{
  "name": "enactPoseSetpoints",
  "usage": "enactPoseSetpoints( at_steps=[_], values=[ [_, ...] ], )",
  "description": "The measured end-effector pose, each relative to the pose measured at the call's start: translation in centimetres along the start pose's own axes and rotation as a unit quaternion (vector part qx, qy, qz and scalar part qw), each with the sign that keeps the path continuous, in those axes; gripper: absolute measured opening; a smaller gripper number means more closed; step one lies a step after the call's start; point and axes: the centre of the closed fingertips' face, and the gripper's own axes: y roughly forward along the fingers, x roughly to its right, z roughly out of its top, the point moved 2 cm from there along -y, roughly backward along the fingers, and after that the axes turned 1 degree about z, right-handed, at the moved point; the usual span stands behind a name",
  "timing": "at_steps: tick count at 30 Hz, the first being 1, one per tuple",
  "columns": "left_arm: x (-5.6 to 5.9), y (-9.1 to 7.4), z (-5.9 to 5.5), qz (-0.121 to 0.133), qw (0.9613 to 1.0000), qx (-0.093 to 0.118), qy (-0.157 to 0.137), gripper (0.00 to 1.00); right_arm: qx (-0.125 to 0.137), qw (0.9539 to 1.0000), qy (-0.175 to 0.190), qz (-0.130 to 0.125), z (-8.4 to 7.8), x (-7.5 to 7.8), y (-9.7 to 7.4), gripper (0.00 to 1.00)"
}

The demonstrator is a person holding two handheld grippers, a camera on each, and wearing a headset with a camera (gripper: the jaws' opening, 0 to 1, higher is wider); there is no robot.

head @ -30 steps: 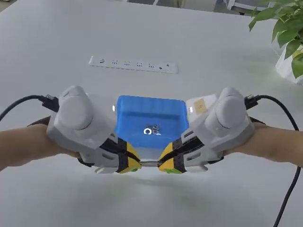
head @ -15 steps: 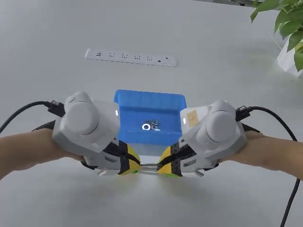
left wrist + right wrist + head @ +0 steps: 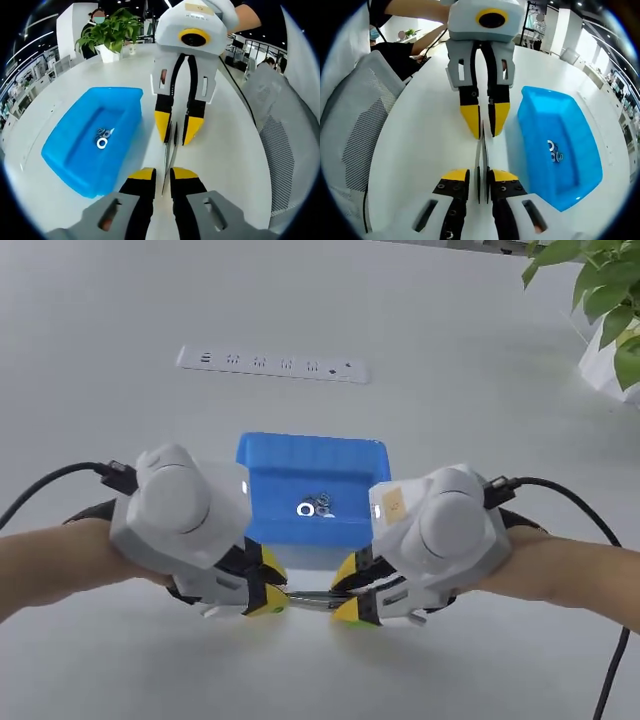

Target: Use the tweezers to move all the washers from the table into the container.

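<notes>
A blue container (image 3: 310, 446) sits on the white table with several metal washers (image 3: 315, 507) in its bottom. In front of it my two grippers face each other tip to tip. The left gripper (image 3: 271, 584) and the right gripper (image 3: 346, 590) are both shut on thin metal tweezers (image 3: 308, 601), which lie level between them. In the left gripper view the tweezers (image 3: 169, 152) run from my jaws (image 3: 161, 176) to the right gripper (image 3: 178, 129), beside the container (image 3: 75, 160) and washers (image 3: 102, 139). The right gripper view mirrors this: gripper (image 3: 479, 177), tweezers (image 3: 481, 150), left gripper (image 3: 484, 121), container (image 3: 540, 107), washers (image 3: 554, 152).
A white power strip (image 3: 270, 365) lies beyond the container. A potted plant (image 3: 603, 300) stands at the far right corner. Black cables (image 3: 575, 502) trail from both grippers. A mesh chair (image 3: 355, 125) sits off the near table edge.
The head camera has tilted, so the scene sits lower. Both grippers have drawn slightly closer together and toward me, still holding the tweezers between them.
</notes>
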Motion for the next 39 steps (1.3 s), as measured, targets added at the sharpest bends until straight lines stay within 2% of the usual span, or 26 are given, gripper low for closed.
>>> enactPoseSetpoints(
  at_steps=[4, 7, 9, 10, 12, 15, 16, 17, 19, 21, 22, 24, 27, 30, 31, 32, 34, 36, 38, 39],
  values=[
    [0.1, -0.7, -0.3, 0.005, 0.9999, -0.002, -0.015, 0.17, -0.004, 0.9999, 0.002, -0.013, -0.1, 0.2, -0.1, 0.22],
    [0.2, -1.5, -0.3, 0.015, 0.9991, 0.012, -0.038, 0.21, -0.002, 0.9996, 0.007, -0.028, 0.0, 0.4, -0.8, 0.25],
    [0.4, -2.2, -0.3, 0.018, 0.9984, 0.023, -0.049, 0.21, 0.031, 0.9979, 0.034, -0.045, 0.7, 0.6, -1.8, 0.25],
    [0.6, -2.5, -0.3, 0.018, 0.9972, 0.033, -0.064, 0.23, 0.046, 0.9964, 0.047, -0.054, 0.9, 0.7, -2.5, 0.25],
    [0.8, -2.9, -0.4, 0.021, 0.9946, 0.050, -0.089, 0.27, 0.058, 0.9941, 0.064, -0.065, 0.8, 0.7, -3.5, 0.28],
    [0.9, -3.8, -0.6, 0.045, 0.9895, 0.077, -0.114, 0.30, 0.081, 0.9892, 0.096, -0.076, 0.6, 0.4, -4.9, 0.29],
    [0.9, -4.1, -0.5, 0.052, 0.9881, 0.087, -0.116, 0.32, 0.098, 0.9857, 0.110, -0.081, 0.7, 0.2, -5.5, 0.29],
    [1.0, -4.6, -0.2, 0.063, 0.9860, 0.104, -0.114, 0.35, 0.123, 0.9804, 0.127, -0.086, 1.1, 0.1, -6.2, 0.30],
    [1.4, -5.4, 0.3, 0.071, 0.9806, 0.126, -0.132, 0.40, 0.157, 0.9705, 0.151, -0.105, 1.6, 0.1, -7.4, 0.34],
    [2.0, -6.1, 0.7, 0.071, 0.9789, 0.137, -0.134, 0.46, 0.178, 0.9639, 0.162, -0.115, 2.0, -0.1, -8.3, 0.39],
    [2.3, -6.6, 0.8, 0.072, 0.9793, 0.138, -0.129, 0.51, 0.193, 0.9585, 0.172, -0.120, 2.3, -0.2, -9.0, 0.42],
    [2.7, -7.6, 1.3, 0.080, 0.9768, 0.150, -0.129, 0.57, 0.208, 0.9532, 0.176, -0.130, 2.5, -0.4, -9.7, 0.49],
    [2.8, -9.0, 2.1, 0.096, 0.9704, 0.169, -0.142, 0.67, 0.214, 0.9503, 0.180, -0.137, 2.3, -1.0, -10.4, 0.58],
    [2.8, -10.4, 3.3, 0.116, 0.9580, 0.200, -0.169, 0.81, 0.214, 0.9481, 0.184, -0.147, 2.0, -1.7, -10.7, 0.67],
    [2.9, -10.6, 3.8, 0.115, 0.9562, 0.212, -0.166, 0.85, 0.215, 0.9470, 0.185, -0.150, 2.0, -1.8, -10.8, 0.70],
    [3.0, -11.2, 4.7, 0.121, 0.9521, 0.232, -0.159, 0.89, 0.217, 0.9458, 0.186, -0.154, 1.9, -2.1, -10.9, 0.73],
    [3.5, -11.6, 5.4, 0.120, 0.9506, 0.240, -0.157, 0.97, 0.217, 0.9454, 0.187, -0.156, 1.8, -2.5, -11.0, 0.77],
    [4.0, -11.9, 6.1, 0.126, 0.9505, 0.242, -0.149, 1.00, 0.213, 0.9457, 0.187, -0.160, 1.7, -3.1, -11.2, 0.81],
    [4.6, -12.1, 6.4, 0.127, 0.9564, 0.229, -0.129, 1.00, 0.207, 0.9470, 0.183, -0.164, 1.4, -3.7, -11.6, 0.86],
    [4.8, -12.3, 6.5, 0.133, 0.9577, 0.225, -0.121, 1.00, 0.205, 0.9468, 0.180, -0.171, 1.3, -4.0, -11.8, 0.89]
  ],
)
